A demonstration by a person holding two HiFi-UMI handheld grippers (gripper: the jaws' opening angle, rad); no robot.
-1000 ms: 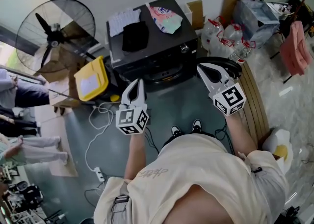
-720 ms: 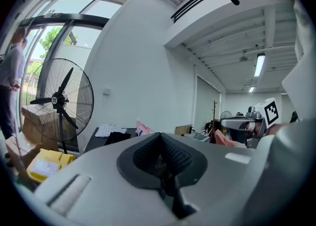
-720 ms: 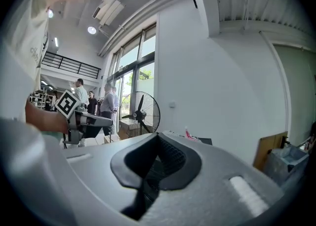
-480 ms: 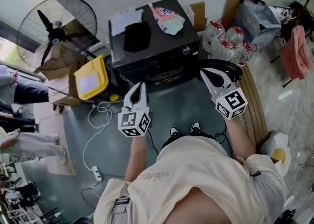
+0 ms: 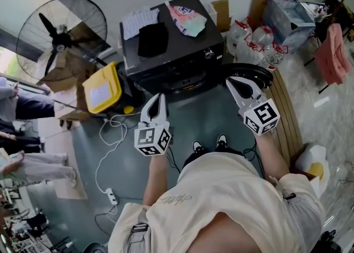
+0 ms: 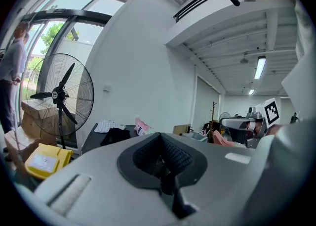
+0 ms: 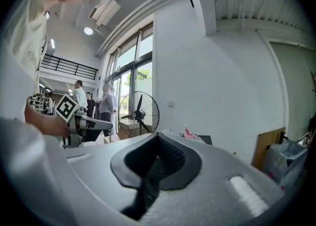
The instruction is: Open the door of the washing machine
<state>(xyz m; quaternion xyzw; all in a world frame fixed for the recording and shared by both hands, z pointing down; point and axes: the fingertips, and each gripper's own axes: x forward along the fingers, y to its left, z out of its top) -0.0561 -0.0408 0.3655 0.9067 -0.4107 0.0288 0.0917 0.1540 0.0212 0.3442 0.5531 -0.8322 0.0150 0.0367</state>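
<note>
The black washing machine (image 5: 174,47) stands against the wall at the top middle of the head view. Its round dark door (image 5: 251,73) is swung out to the right of the machine's front, and the drum opening (image 5: 185,84) shows. My right gripper (image 5: 230,82) is shut and empty, its tips just in front of the door's left rim; touching or not, I cannot tell. My left gripper (image 5: 159,98) is shut too, empty, pointing at the machine's lower left front. In the left gripper view the machine's top (image 6: 106,136) shows beyond the closed jaws.
A big standing fan (image 5: 61,39) and a yellow box (image 5: 102,88) are left of the machine. Black and patterned cloths (image 5: 152,39) lie on its top. Water bottles (image 5: 254,44) crowd the right, wooden boards (image 5: 287,113) lean there. A cable with power strip (image 5: 110,195) crosses the floor.
</note>
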